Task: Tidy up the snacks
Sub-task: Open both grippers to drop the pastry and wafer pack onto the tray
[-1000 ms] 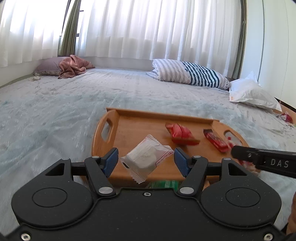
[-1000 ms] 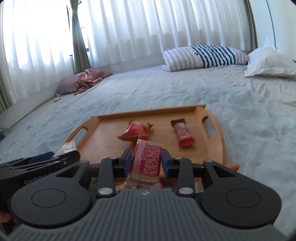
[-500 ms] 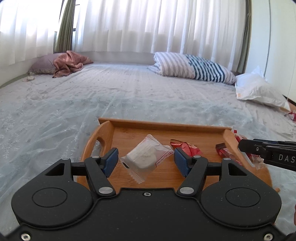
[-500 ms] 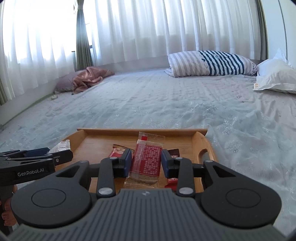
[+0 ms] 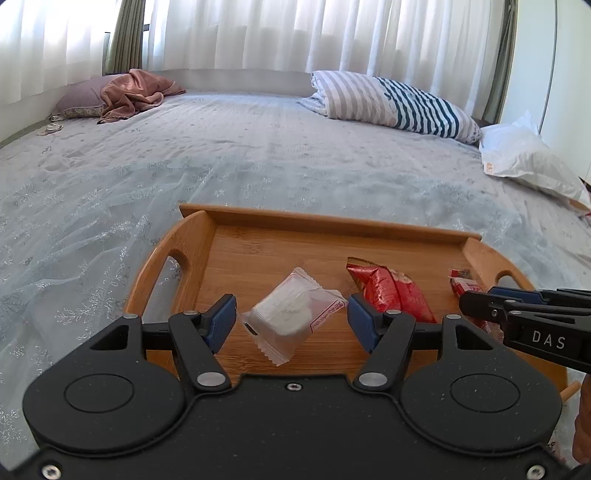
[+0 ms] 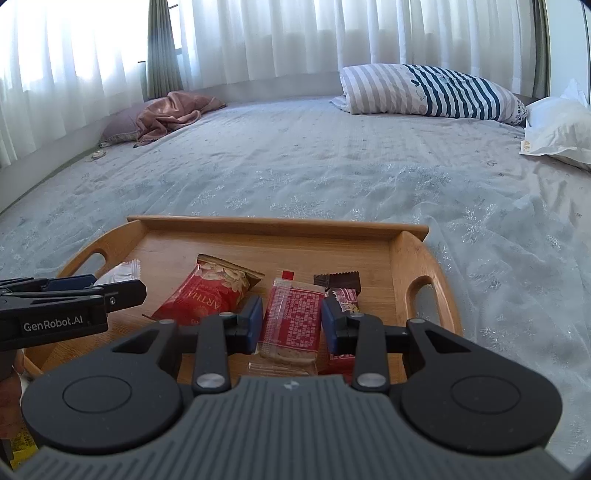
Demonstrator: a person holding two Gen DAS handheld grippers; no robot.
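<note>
Item one: wooden tray (image 5: 236, 236), handled at both short ends, resting on a pale blue bedspread (image 5: 258, 155); it serves as the collecting place for the snacks, its raised rim keeping packets from sliding onto the soft bedding. Item two: left gripper (image 5: 291, 319), blue pads set fairly wide, a white clear-wrapped snack (image 5: 291, 315) lodged between them at a diagonal, its crimped corners meeting the pads; the packet appears held by its ends over the tray's near left portion, probably awaiting release there. Item three: right gripper (image 6: 291, 319), pads drawn narrow against the long edges of a red-printed cracker packet (image 6: 293, 319), held upright and lengthwise so the flat faces stay free and the contents are squeezed little; it hangs above the tray's near middle. Item four: red peanut bag (image 6: 210, 291), lying flat on the tray floor left of centre in the right view. Item five: dark-ended red bar (image 6: 341, 288), lying just beside the cracker packet's right edge, partly hidden by the right finger. Judgement: two snacks already lie in the tray, two more are carried above it, so the sorting is well along; each packet seems positioned over bare wood to avoid stacking. Background: striped pillow (image 5: 399, 101), white pillow (image 5: 528, 158), pink cloth (image 5: 136, 90), sheer curtains (image 5: 295, 33).
</note>
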